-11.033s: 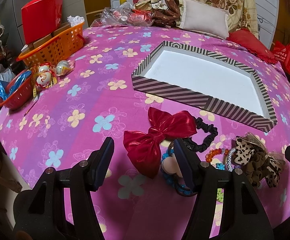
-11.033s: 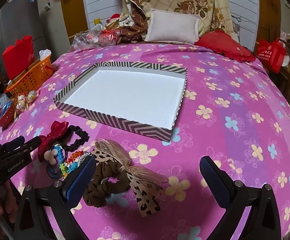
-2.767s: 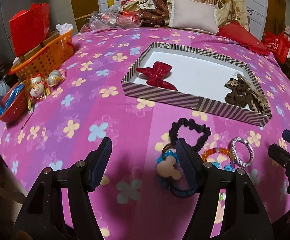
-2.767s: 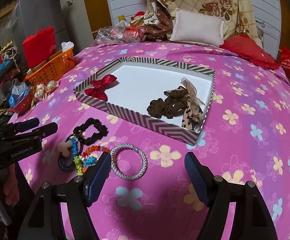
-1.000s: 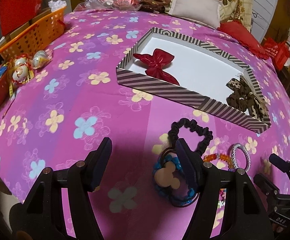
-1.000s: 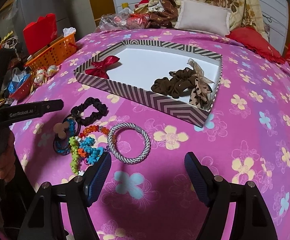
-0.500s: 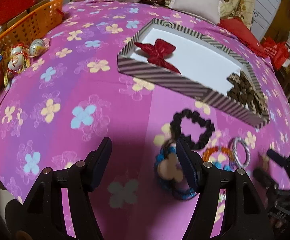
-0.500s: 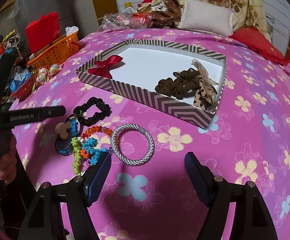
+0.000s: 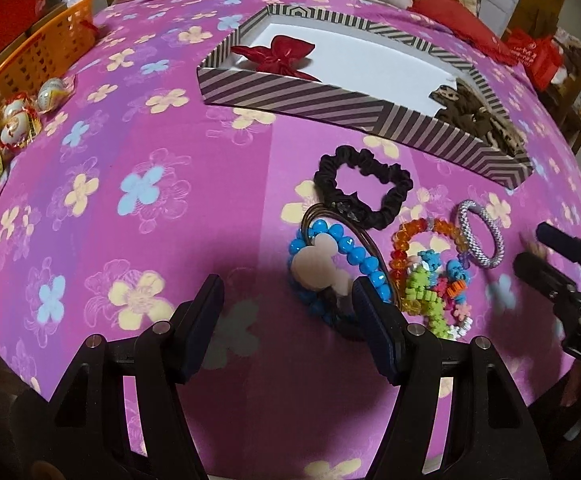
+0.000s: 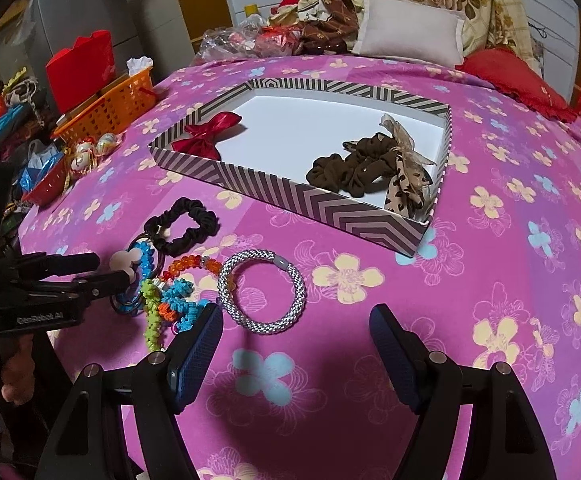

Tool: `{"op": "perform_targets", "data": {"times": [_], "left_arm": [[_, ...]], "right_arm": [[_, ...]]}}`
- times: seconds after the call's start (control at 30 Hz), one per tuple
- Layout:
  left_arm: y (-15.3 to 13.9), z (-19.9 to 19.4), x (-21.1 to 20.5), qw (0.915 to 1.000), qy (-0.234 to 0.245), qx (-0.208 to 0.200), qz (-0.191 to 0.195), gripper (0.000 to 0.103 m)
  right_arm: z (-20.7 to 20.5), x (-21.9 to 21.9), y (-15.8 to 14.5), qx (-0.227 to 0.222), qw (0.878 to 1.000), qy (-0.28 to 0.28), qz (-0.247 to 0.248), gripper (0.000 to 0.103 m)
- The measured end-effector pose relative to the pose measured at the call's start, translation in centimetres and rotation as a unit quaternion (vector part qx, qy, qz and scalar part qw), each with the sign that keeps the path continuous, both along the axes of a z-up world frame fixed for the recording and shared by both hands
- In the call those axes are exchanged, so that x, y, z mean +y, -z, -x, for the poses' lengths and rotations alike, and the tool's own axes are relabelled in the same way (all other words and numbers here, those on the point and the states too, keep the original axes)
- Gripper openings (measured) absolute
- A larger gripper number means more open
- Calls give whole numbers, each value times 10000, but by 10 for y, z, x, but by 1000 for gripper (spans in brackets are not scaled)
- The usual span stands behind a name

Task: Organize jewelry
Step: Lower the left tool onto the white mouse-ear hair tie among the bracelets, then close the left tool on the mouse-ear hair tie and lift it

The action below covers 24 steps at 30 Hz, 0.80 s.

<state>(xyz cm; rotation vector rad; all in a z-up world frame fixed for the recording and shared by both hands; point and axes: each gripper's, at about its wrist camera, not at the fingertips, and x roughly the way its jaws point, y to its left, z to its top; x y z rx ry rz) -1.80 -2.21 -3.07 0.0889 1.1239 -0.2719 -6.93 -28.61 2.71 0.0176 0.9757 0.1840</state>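
The left gripper (image 9: 286,312) has its fingers apart w/ nothing between them; it hangs low over the bed (image 9: 138,168), which has a pink flowered cover. Landmark: the blue bead bracelet (image 9: 346,256) w/ its pale mouse-shaped charm. It lies on the cover just outside the left gripper's right finger (image 9: 374,324), touching or nearly touching that pad; can't tell which. The left finger is well to the bracelet's left, over bare cover.

Beyond the bracelet, touching it, lies the black scrunchie (image 9: 364,188). To the bracelet's right, against it, sits the orange bead string (image 9: 406,240) and a tangle of green, blue & orange braided bands (image 9: 434,292). Farther right of that is the silver woven bangle (image 9: 480,234).

The right gripper (image 10: 296,346) also has fingers spread, empty. In its view the bangle (image 10: 262,292) lies flat just ahead of the gap, nearer the left finger (image 10: 196,354), not touched by either pad. The braided bands (image 10: 170,304) sit right by that left finger's tip.

Past the scrunchie from the bracelet stands the striped tray (image 10: 290,196), holding a red bow (image 10: 206,132) at its left end & a brown scrunchie w/ leopard ribbon (image 10: 370,168) at its right end. An orange basket (image 10: 106,108) sits at the bed's far left edge.
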Motion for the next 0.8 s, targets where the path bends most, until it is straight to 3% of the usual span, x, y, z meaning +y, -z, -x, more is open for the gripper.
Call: {"op": "perform_targets", "data": {"times": [0.27,0.33,0.4,0.5,0.63,0.77,0.8], "left_arm": [[4,-6,-7,9997,71,-128,-190,66],[3,-7,-5,9997,90,-186,-136,58],[2,-7,-2,9996,85,-235,-93,35],[1,-9,6,9997,58,-186,131,16],[0,-11,18,9986,32,-62,530,14],[-4,-9,26,9983,-5,-130,576,14],[-5,-8,27,9981,-16,-143,593,9]], "right_arm": [[0,-2,0,18,10000,14,-37,74],[0,-1,0,19,10000,2,-20,74],[0,-2,1,24,10000,20,-34,74],[-1,-3,2,40,10000,45,-53,74],[-1,-2,3,59,10000,25,-34,74],[-2,-1,5,76,10000,24,-48,74],[-2,-1,5,83,9999,26,-54,74]]}}
